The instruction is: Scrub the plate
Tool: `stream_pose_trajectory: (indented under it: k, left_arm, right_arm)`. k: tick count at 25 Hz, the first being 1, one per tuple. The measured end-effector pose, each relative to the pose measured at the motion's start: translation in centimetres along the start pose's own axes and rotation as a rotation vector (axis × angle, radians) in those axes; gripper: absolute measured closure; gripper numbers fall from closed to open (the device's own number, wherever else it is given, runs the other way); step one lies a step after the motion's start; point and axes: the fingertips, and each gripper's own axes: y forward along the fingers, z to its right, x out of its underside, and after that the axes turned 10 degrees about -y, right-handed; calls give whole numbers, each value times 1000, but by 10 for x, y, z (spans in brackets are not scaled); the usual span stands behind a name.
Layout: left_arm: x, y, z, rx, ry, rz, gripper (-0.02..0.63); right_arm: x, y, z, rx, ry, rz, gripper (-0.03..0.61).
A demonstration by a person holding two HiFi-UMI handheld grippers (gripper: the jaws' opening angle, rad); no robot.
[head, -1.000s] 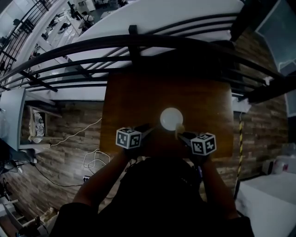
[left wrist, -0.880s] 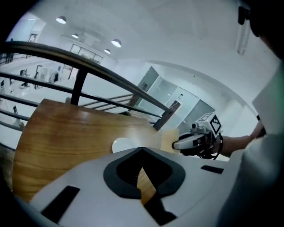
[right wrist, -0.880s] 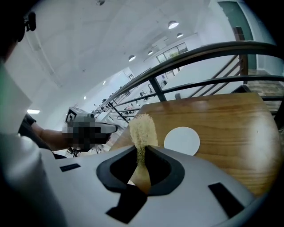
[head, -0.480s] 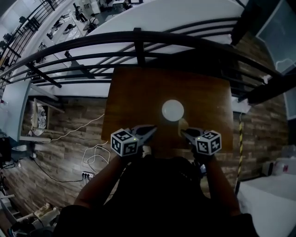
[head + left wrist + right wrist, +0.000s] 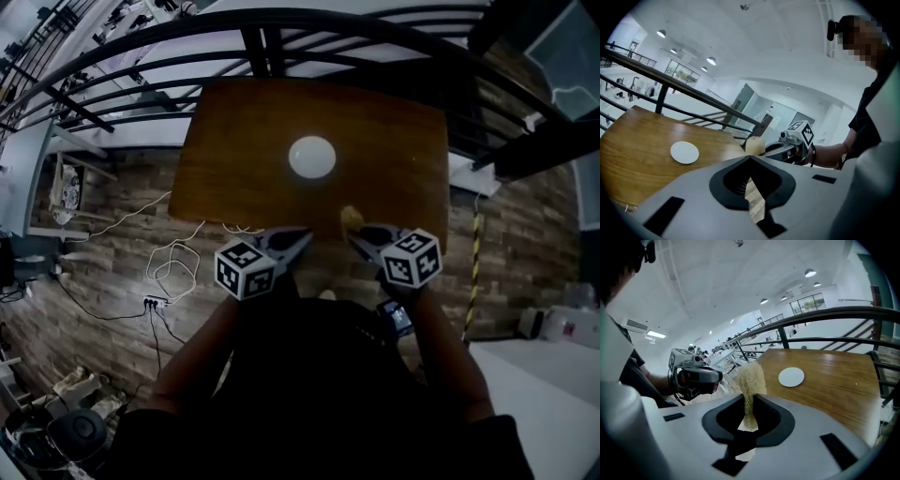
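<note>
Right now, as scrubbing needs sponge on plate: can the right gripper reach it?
Probably yes. The right gripper, shut on the sponge, hangs at the near edge of the table; only bare wood lies between it and the plate.

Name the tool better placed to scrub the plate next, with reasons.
Right. The right tool is shut on the yellow sponge; the left tool is shut with nothing in it. The plate lies on the table, ahead of both.

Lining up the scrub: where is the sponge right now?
The sponge is clamped in the jaws of the right gripper, just right of centre in the head view, over the near edge of the wooden table and short of the white plate.
</note>
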Motion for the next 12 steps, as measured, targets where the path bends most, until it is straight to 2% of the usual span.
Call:
stream_pose_trajectory:
  k: [5, 12]
  left_arm:
    - [45, -3, 59, -18, 37, 50, 604]
    - [61, -38, 93, -57, 69, 73, 604]
  right_arm:
    - [41, -39, -33, -26, 1, 31, 523]
    - [66, -62, -86, -56, -18, 47, 525]
